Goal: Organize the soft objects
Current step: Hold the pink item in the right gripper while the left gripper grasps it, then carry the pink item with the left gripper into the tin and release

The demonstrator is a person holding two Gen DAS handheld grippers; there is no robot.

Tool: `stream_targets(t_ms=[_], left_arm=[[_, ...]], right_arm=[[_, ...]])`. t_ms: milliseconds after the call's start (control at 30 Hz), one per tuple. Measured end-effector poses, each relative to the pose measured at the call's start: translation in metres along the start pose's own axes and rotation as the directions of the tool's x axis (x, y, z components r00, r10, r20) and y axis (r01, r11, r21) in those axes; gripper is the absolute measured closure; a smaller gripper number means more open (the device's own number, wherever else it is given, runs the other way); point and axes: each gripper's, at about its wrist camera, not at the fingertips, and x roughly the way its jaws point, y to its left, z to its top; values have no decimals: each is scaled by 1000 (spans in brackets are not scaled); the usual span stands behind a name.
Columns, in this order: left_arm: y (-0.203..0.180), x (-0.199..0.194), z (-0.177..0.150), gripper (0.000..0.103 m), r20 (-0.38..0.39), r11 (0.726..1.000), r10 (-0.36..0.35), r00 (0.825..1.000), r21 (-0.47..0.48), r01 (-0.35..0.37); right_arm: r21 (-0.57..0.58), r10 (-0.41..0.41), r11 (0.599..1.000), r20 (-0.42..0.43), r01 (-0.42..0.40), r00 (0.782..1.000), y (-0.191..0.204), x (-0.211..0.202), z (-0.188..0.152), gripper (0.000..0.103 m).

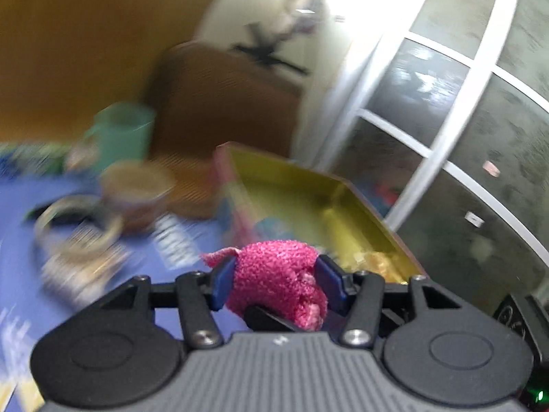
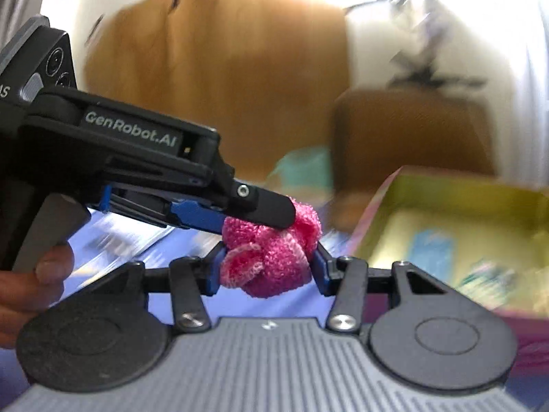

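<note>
A fuzzy, knobbly pink knitted bundle (image 2: 271,257) sits squeezed between both grippers: the right gripper (image 2: 266,264) fingers clamp its sides, the left gripper (image 1: 274,279) pinches it too.

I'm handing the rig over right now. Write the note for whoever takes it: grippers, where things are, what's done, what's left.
Left gripper: jaws shut on the pink knitted toy.
Right gripper: jaws shut on the same toy, so both hold it at once, above the blue cloth.
Yellow box: open, just ahead and to the right, some items already inside.
Done: toy lifted.
Left: probably release one gripper, then place the toy in the box. Views are blurred; other table items unclear.
</note>
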Motion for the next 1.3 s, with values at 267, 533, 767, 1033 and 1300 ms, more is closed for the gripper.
stream_targets(t_ms=[267,533,767,1033,1300], left_arm=[[-62,92,15,43,-90,995,-26,996,93,34],[-58,85,-1,32,-83,998,-1,997,67,7],[-22,11,-4,30,59,997,61,996,41,-63],[76,-75,-51,29,98,906,423,901,-44,-421],[131,-104,-74,31,114,857,500,858,-208,-472]], right_arm=[[44,-295,955,30,294,955,-74,-20,1,48],[128,-474,875,34,466,880,-115,-42,-14,18],[139,-424,902,91,410,901,-90,-40,-11,19],[26,-106,994,47,105,993,-18,1,13,63],[-87,131,985,-176,-148,976,65,117,34,74]])
